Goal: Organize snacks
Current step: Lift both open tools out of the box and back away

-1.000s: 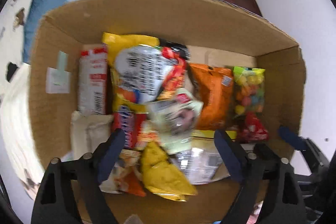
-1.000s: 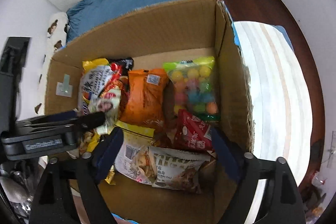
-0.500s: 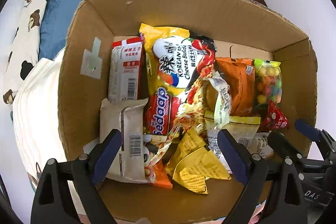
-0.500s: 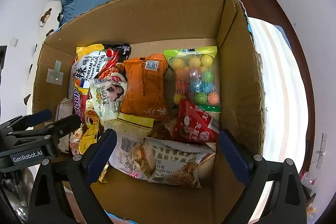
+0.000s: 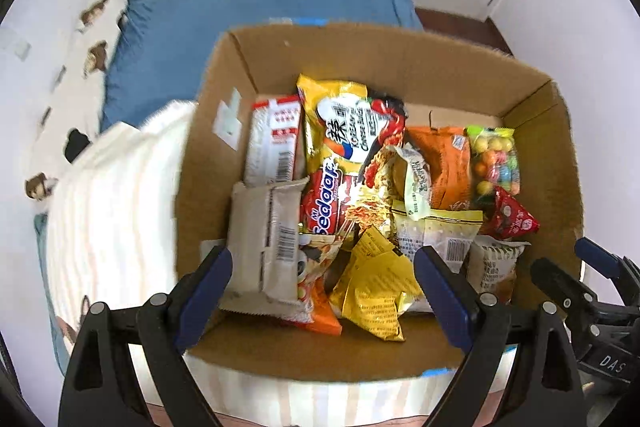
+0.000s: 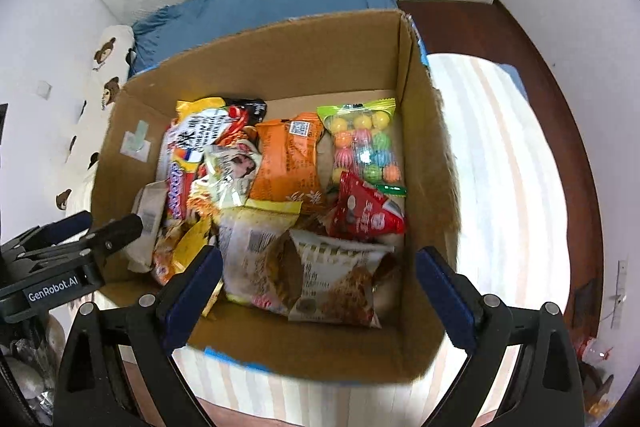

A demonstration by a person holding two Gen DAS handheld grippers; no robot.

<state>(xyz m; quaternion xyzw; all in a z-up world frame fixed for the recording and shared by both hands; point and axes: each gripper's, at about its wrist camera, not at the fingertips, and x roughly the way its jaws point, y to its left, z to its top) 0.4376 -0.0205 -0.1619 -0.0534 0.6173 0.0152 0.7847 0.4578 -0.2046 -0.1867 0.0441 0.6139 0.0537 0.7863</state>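
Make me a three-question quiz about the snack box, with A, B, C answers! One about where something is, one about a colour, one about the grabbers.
1. Where is the clear bag of coloured candy balls?
A. On the striped cover
B. In the brown cardboard box, by its right wall
C. In a gripper

2. What colour is the packet just left of the candy bag?
A. Orange
B. Purple
C. Black

3. How are the left gripper and right gripper?
A. Both clamped on snacks
B. One holds the box
C. Both open, holding nothing

Answers: 1 B, it lies inside against the right wall. 2 A, its wrapper is orange. 3 C, both jaws stand wide apart over the box with nothing pressed between them.
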